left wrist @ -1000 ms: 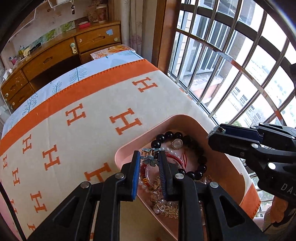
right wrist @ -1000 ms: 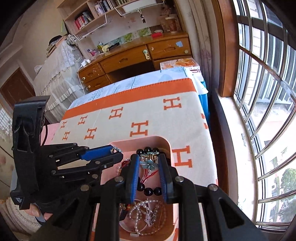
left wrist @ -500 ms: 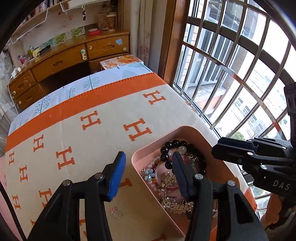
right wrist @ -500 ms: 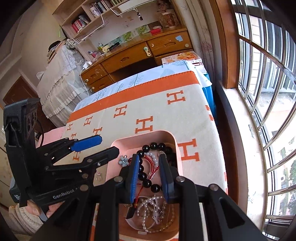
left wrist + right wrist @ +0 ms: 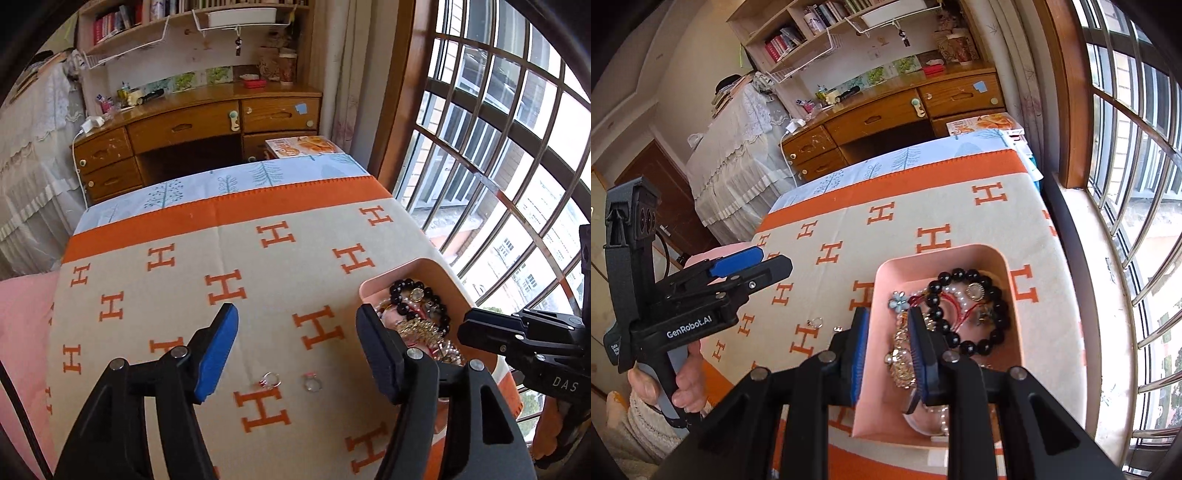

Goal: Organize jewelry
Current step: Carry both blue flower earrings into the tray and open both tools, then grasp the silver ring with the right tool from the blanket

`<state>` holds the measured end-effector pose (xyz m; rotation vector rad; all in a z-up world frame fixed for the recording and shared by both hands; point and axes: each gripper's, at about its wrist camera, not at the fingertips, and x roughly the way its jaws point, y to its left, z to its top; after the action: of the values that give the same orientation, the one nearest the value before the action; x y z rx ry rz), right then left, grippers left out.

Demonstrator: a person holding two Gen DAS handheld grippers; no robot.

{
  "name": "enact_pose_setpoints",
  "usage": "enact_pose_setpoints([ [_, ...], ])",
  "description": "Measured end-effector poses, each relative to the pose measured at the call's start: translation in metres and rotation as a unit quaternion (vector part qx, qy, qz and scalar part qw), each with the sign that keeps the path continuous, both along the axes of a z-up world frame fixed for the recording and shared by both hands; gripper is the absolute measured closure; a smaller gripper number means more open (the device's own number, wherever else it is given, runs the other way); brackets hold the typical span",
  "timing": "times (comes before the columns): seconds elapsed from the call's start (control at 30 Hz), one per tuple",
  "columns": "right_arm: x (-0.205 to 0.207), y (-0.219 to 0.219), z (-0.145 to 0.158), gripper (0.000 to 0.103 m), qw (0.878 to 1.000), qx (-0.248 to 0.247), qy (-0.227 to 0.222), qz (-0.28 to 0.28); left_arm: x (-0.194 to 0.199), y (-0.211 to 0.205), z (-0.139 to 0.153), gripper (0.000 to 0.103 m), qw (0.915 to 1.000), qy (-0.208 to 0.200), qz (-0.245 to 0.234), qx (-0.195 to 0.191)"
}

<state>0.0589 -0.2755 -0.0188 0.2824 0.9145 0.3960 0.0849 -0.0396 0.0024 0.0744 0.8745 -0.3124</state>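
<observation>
— Where do we have the left gripper (image 5: 295, 350)?
— Spread wide above the blanket (image 5: 184, 280), two rings (image 5: 271, 380) lying between its fingers.
— And the right gripper (image 5: 886, 343)?
— Over the pink tray (image 5: 1004, 258), gapped, clasping nothing; the black bead bracelet (image 5: 997, 295) lies just ahead

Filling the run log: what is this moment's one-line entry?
left claw: open, over two rings | right claw: open, astride pink plastic tray wall

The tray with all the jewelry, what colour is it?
The tray is pink, clearest in the right wrist view.
</observation>
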Motion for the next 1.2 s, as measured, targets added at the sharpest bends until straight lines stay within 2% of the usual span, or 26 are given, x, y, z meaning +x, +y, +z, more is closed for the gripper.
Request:
enact_pose_setpoints([
  [0.23, -0.003, 0.057, -0.013, 0.081, 0.999, -0.003, 0.006, 0.043, -0.015, 0.052, -0.022, 0.038, 0.9985, 0.005, 0.050, 0.020],
  [0.4, 0.004, 0.091, -0.034, 0.081, 0.999, -0.030, 0.021, 0.039, -0.022, 0.076, -0.042, 0.038, 0.9975, 0.012, 0.060, 0.034],
  [0.7, 0.025, 0.126, -0.068, 0.081, 0.994, -0.104, 0.038, 0.011, -0.032, 0.079, -0.085, 0.038, 0.9984, 0.028, 0.000, 0.049],
  [0.87, 0.039, 0.133, -0.086, 0.081, 0.990, -0.126, 0.061, -0.007, -0.030, 0.077, -0.099, 0.038, 0.9980, 0.039, -0.034, 0.036],
  [1.0, 0.040, 0.137, -0.087, 0.082, 0.988, -0.150, 0.044, -0.012, -0.025, 0.078, -0.101, 0.038, 0.9974, 0.041, -0.055, 0.019],
  [1.1, 0.039, 0.140, -0.087, 0.093, 0.985, -0.165, 0.041, -0.007, -0.017, 0.076, -0.103, 0.038, 0.9961, 0.045, -0.076, 0.011],
  [1.2, 0.040, 0.138, -0.086, 0.093, 0.987, -0.157, 0.044, -0.006, -0.005, 0.071, -0.108, 0.038, 0.9942, 0.052, -0.093, 0.012],
])
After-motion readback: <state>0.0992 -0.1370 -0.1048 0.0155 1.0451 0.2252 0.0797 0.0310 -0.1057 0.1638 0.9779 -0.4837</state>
